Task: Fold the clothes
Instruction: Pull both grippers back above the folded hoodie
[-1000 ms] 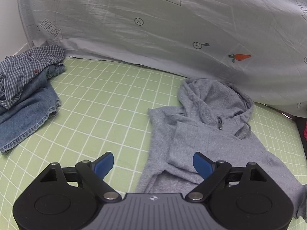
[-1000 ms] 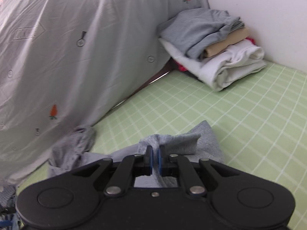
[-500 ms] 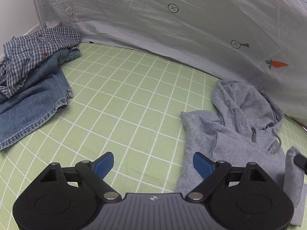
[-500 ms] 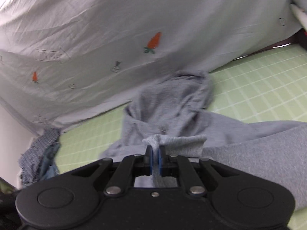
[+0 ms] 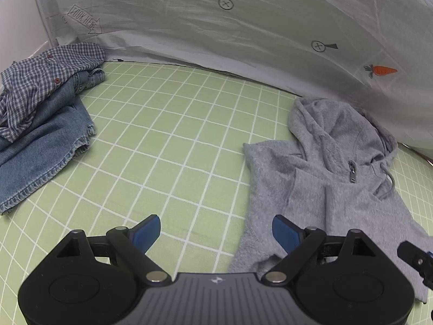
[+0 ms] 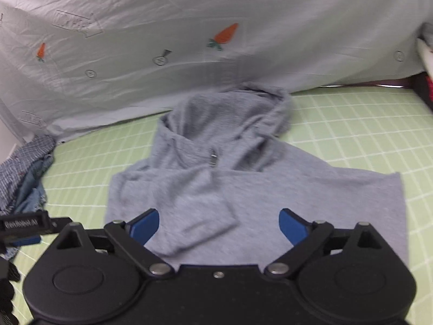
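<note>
A grey zip hoodie lies face up on the green grid mat, hood toward the draped sheet, both sleeves folded across its chest. A sleeve cuff rests on the body just ahead of my right gripper, which hangs open and empty above the lower chest. The hoodie fills the right of the left wrist view. My left gripper stands open and empty over the mat, its right finger at the hoodie's left edge.
A blue checked shirt lies on denim jeans at the mat's left side. A pale grey sheet printed with carrots and arrows hangs along the back. The other gripper's tip shows at the right edge.
My right gripper opened and let go of the sleeve, which now lies across the hoodie's chest. The left gripper stayed open and shifted left, so the hoodie sits further right in its view.
</note>
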